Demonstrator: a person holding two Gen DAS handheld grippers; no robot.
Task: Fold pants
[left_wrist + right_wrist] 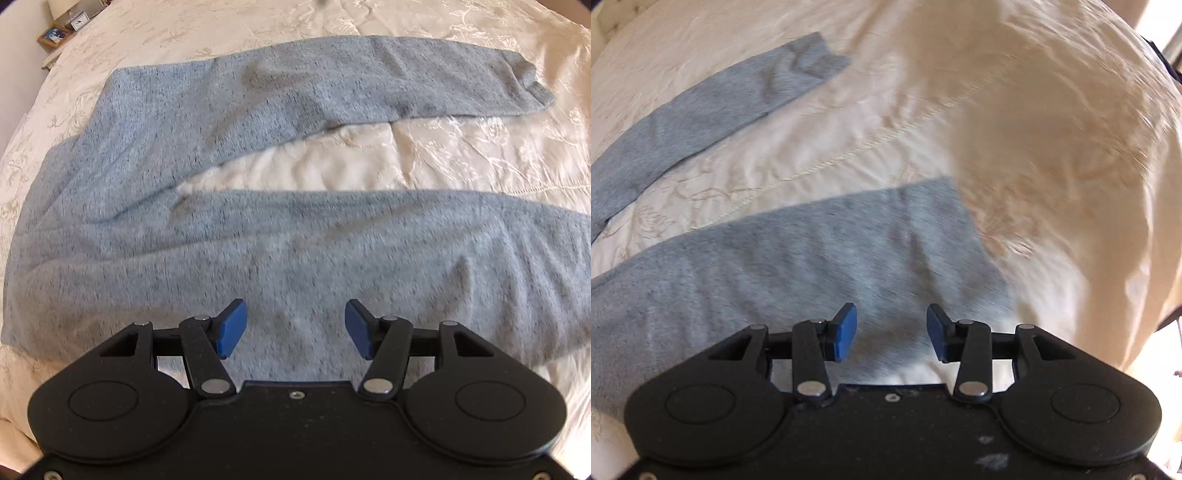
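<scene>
Grey knit pants [229, 158] lie flat on a cream bedspread, waist at the left, two legs spread apart running right. My left gripper [294, 328] is open and empty, hovering over the upper part of the near leg [332, 251]. The far leg [369, 74] ends in a cuff at the upper right. In the right wrist view, my right gripper [891, 336] is open and empty over the cuff end of the near leg [849, 258]. The far leg [713, 107] lies at the upper left of that view.
The cream embroidered bedspread [461, 147] covers the bed. A nightstand with a framed picture [53, 36] and a small clock [78, 21] stands beyond the bed's far left corner. The bed's edge [1145, 258] drops off at the right in the right wrist view.
</scene>
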